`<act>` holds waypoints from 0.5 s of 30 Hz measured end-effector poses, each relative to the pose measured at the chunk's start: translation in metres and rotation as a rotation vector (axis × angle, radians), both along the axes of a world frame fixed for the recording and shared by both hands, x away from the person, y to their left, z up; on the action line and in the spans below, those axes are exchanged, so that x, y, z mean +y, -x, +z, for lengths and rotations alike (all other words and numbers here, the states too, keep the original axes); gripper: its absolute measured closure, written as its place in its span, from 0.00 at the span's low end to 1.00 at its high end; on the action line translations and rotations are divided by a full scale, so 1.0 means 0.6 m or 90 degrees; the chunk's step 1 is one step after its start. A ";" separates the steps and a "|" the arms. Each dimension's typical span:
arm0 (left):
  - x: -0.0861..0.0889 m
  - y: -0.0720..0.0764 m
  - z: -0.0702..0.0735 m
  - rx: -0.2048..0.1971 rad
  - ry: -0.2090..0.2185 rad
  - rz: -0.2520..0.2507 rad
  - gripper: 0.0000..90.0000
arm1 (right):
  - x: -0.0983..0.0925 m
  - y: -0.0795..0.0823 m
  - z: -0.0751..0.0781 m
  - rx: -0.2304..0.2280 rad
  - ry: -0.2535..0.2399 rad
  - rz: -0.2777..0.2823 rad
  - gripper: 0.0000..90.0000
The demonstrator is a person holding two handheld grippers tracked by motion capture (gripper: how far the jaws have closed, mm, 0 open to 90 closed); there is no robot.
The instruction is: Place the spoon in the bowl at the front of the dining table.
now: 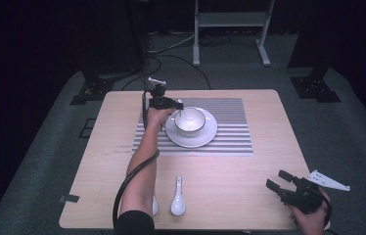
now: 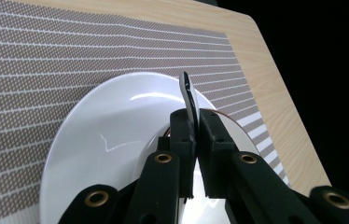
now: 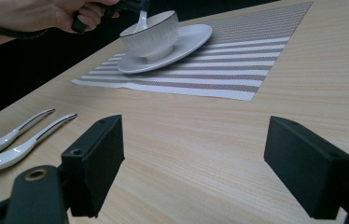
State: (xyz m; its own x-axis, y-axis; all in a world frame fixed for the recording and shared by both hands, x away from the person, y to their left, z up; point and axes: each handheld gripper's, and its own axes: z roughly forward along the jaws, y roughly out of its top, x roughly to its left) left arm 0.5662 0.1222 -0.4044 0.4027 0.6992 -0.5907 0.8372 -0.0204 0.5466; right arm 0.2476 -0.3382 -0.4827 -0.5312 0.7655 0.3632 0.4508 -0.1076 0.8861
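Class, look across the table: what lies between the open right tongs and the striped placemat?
In the right gripper view, only bare wooden table lies between the right tongs and the placemat. Two spoons lie off to the side.

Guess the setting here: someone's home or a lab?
Likely a lab or recording studio staged as a dining spot. Dark curtained surrounds, cables on the carpet and a white equipment stand behind a lone wooden table set with a placemat, plate and bowl.

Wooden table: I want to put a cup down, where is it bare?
Bare wood lies between the striped grey placemat and the open right gripper. The mat's right half is free too. It is crowded around the white bowl on its white plate and by the two white spoons.
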 end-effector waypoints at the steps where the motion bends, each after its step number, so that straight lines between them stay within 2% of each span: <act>1: 0.003 0.002 0.001 -0.001 0.003 0.000 0.94 | 0.001 0.000 0.000 0.001 -0.001 0.000 0.21; 4: 0.010 0.007 0.003 0.000 -0.002 -0.004 0.94 | 0.004 -0.001 0.000 0.001 0.001 0.002 0.21; 6: 0.015 0.011 0.004 0.002 -0.015 -0.004 0.93 | 0.006 -0.001 0.001 0.001 0.004 0.004 0.21; 13: 0.033 0.023 -0.001 0.008 -0.008 -0.006 0.92 | 0.009 -0.001 0.001 0.000 0.007 0.006 0.21; 15: 0.039 0.026 0.000 0.010 -0.013 -0.008 0.92 | 0.010 -0.002 0.001 0.002 0.006 0.006 0.21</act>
State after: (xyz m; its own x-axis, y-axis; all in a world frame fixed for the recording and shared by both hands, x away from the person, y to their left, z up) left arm 0.5505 0.1457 -0.4046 0.4031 0.7057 -0.5826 0.8450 -0.0425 0.5331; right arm 0.2487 -0.3325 -0.4821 -0.5377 0.7637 0.3572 0.4541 -0.0947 0.8859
